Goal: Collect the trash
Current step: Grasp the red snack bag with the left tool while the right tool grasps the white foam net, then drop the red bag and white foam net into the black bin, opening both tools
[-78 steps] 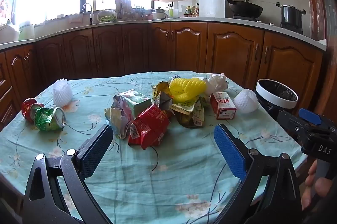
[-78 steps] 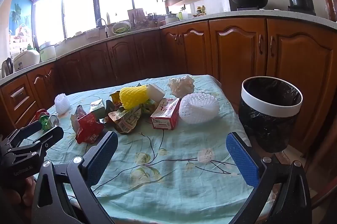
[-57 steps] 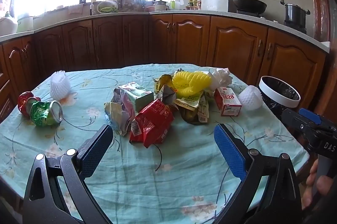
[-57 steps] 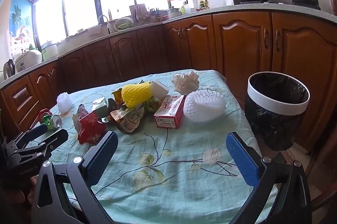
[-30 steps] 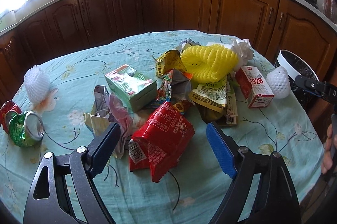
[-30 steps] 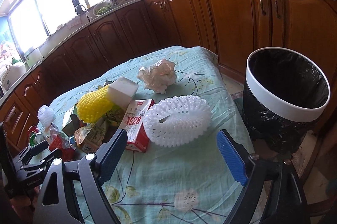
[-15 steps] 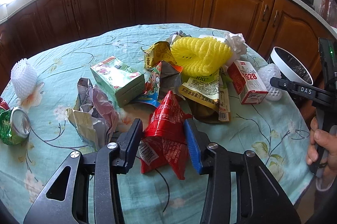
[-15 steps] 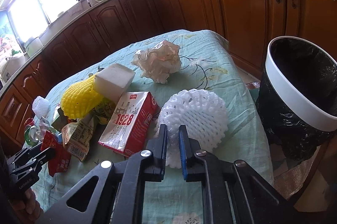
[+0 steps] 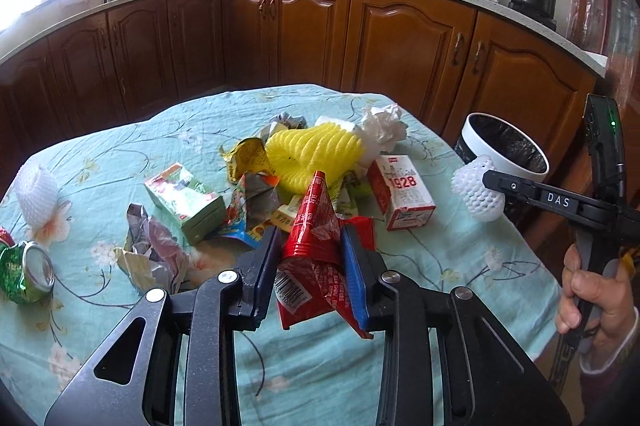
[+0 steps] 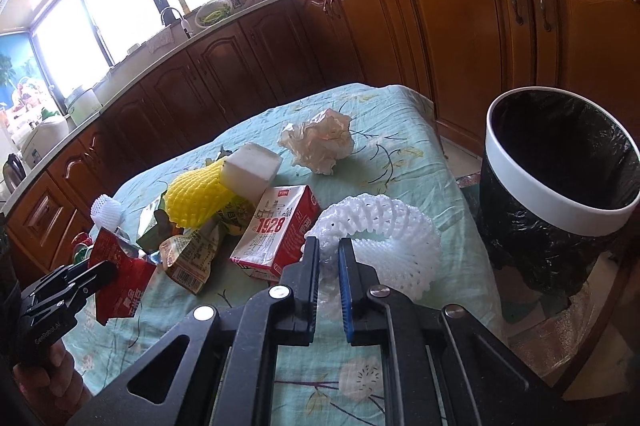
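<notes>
Red wrapper point(image 9: 316, 226) pinched in left claw point(image 9: 310, 254); right claw point(image 10: 329, 262) pinching white foam net point(image 10: 384, 234)

The tabletop point(image 9: 312, 358), under a floral teal cloth, carries a green carton point(image 9: 185, 196), crushed cans point(image 9: 25, 272) and a red-and-white carton point(image 9: 401, 192).

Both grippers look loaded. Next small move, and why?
Probably carry the right gripper over the bin and open it. It is shut on the white foam net, which sits closest to the bin beside the table edge, and the bin's mouth is open. The left gripper, shut on the red wrapper, is farther away and can follow.
</notes>
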